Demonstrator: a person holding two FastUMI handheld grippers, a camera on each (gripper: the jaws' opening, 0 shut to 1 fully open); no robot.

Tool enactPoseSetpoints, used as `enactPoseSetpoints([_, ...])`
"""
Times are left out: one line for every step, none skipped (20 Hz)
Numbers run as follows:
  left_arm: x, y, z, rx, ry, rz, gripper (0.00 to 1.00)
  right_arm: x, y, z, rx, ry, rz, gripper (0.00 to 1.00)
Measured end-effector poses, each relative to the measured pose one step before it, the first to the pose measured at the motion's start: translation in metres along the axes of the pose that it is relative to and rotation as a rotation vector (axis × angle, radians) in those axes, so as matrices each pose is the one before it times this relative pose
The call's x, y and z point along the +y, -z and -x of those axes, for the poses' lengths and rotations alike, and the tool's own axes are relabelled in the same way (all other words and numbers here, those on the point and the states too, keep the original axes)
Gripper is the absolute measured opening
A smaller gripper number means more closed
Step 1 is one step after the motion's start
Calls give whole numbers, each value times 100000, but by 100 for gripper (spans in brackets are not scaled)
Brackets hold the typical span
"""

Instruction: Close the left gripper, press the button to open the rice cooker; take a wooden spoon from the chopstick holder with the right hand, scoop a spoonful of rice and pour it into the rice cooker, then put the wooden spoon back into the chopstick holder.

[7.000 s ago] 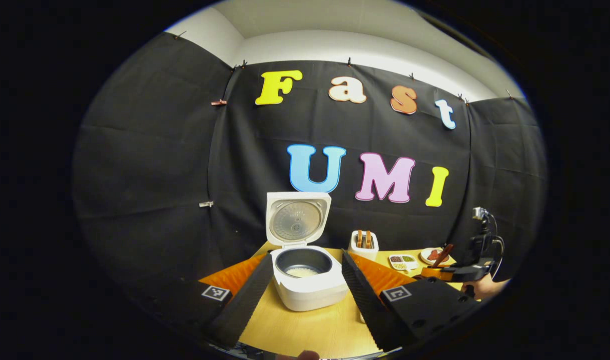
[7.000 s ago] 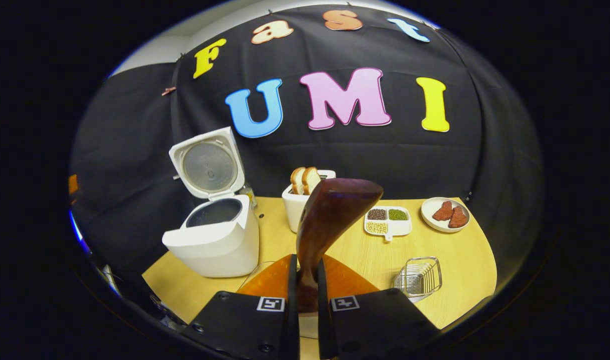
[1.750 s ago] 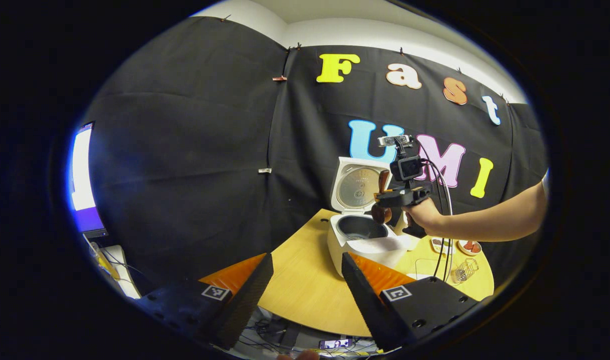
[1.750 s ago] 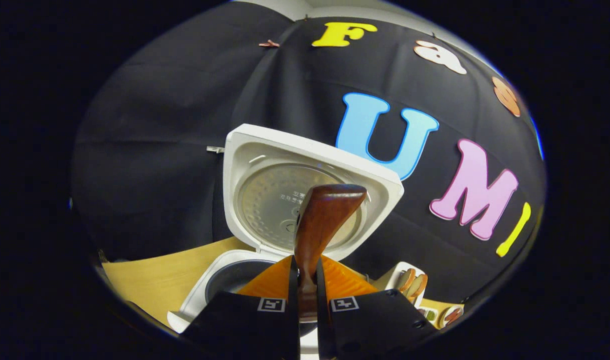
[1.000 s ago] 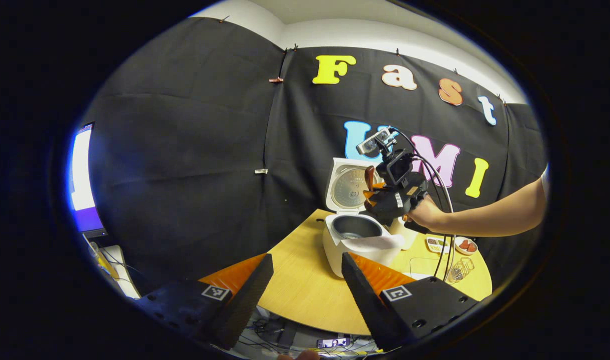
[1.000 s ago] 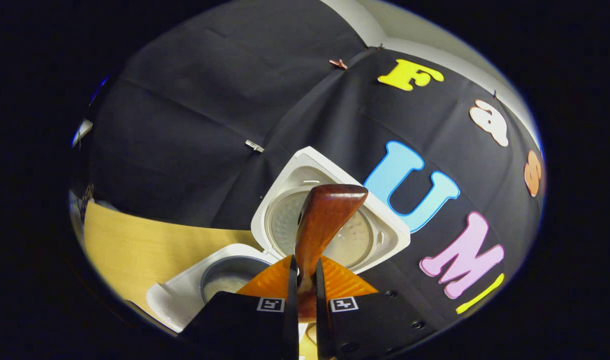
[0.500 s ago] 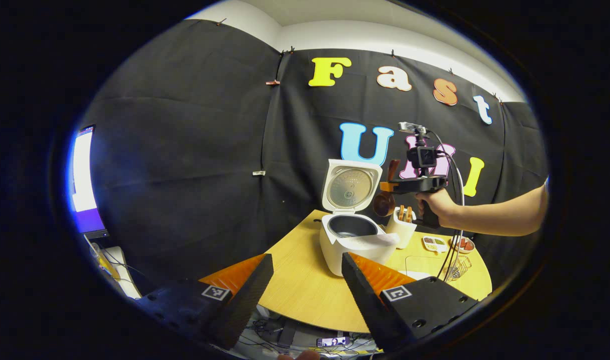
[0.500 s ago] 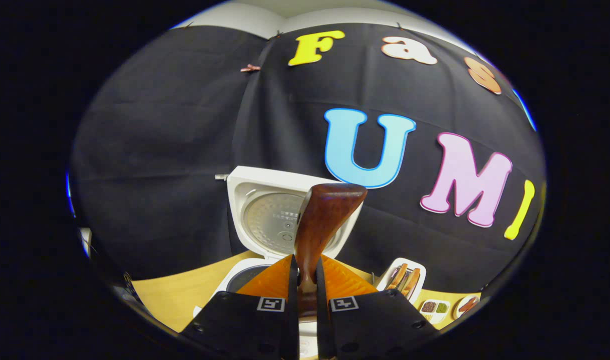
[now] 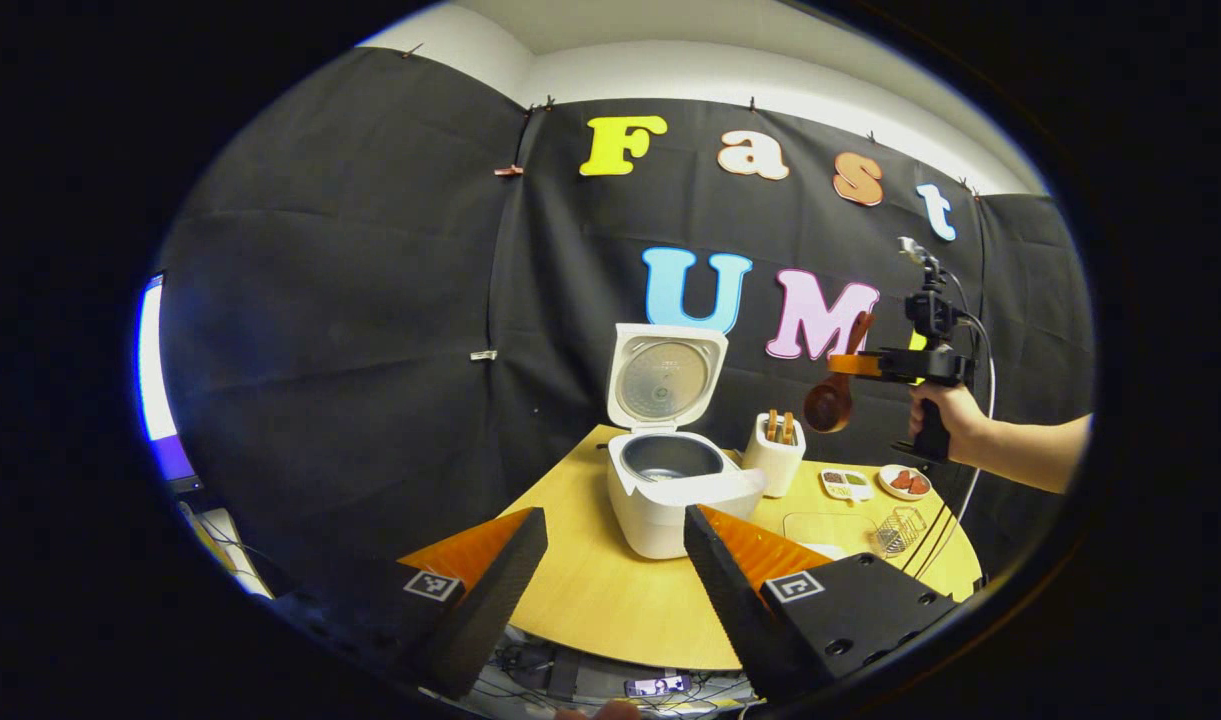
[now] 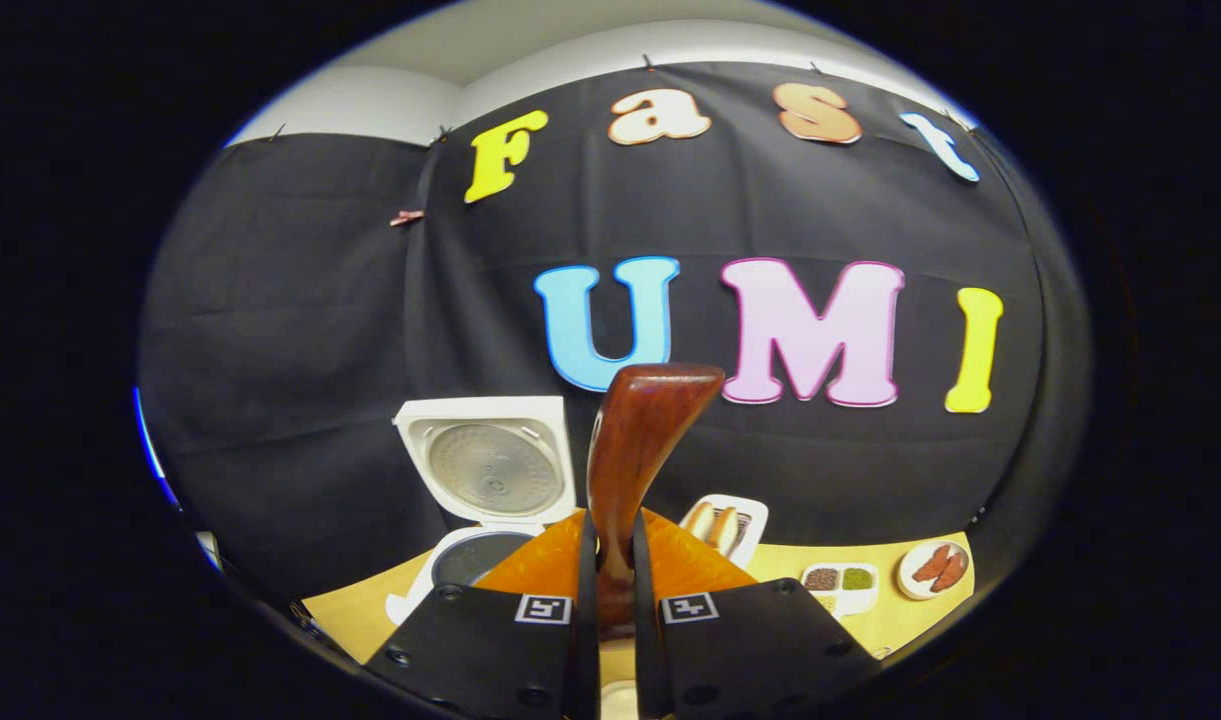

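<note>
The white rice cooker (image 9: 660, 500) stands on the wooden table with its lid (image 9: 667, 374) up and the dark inner pot showing. My left gripper (image 9: 615, 514) is open and empty, low in front of the table edge. To the right and above the cooker, a hand holds my right gripper (image 9: 848, 365), shut on the wooden spoon (image 9: 830, 404), whose bowl hangs below the fingers. In the right gripper view the spoon (image 10: 642, 440) stands up between the shut fingers of the right gripper (image 10: 615, 580), with the open cooker (image 10: 470, 560) low on the left.
A white holder with bread slices (image 9: 775, 452) stands right of the cooker. A divided dish of beans (image 9: 845, 484), a plate of meat (image 9: 906, 482) and a wire basket (image 9: 897, 528) sit farther right. A lit screen (image 9: 155, 370) glows at far left.
The right gripper has carried the spoon from above the cooker's pot up and off to the right, levelling out after a tilt. The left gripper stays open and has turned slightly.
</note>
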State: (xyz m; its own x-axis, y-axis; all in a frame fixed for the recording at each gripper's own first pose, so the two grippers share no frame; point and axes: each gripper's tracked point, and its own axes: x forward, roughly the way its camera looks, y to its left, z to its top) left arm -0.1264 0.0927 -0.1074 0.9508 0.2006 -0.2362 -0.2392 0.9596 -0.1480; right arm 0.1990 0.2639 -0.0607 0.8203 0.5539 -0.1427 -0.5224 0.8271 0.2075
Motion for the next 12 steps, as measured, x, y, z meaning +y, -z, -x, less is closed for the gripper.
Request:
enactPoseSetpoints([-479, -232, -35, -117, 909, -340, 95, -1847, 27, 1210, -664, 2386, -678, 18])
enactPoseSetpoints([-494, -82, -150, -134, 781, -360, 95, -1773, -77, 1152, -263, 2377, -736, 18])
enactPoseSetpoints([-485, -168, -72, -165, 815, -569, 95, -1568, 9, 968, -194, 2002, -662, 18])
enactPoseSetpoints([-601, -45, -88, 93, 787, -725, 95, -1715, -130, 1059, -226, 2260, -760, 18])
enactPoseSetpoints([-445, -137, -204, -138, 804, -835, 95, -1666, 234, 1056, -36, 2116, -588, 18])
enactPoseSetpoints([-436, -154, -72, -246, 777, -1189, 95, -1612, 126, 713, -23, 2031, -849, 18])
enactPoseSetpoints([-448, -189, -211, -185, 587, -1034, 95, -1403, 213, 1194, 176, 1799, -1147, 18])
enactPoseSetpoints([-438, -192, -285, 65, 610, -640, 95, -1416, 319, 800, 540, 1712, -1082, 18])
enactPoseSetpoints([-491, -217, -182, -76, 785, -96, 95, -1491, 347, 542, 543, 1625, -795, 18])
enactPoseSetpoints([-622, -161, -104, -115, 1006, 394, 95, -1419, 164, 388, 14, 1882, -402, 18])
enactPoseSetpoints([-579, -193, -177, -127, 1026, 494, 95, -1699, 759, 346, 1757, 2396, 274, 18])
enactPoseSetpoints([-489, -134, -125, -14, 764, 162, 95, -1366, 733, 426, 526, 1630, -339, 18])
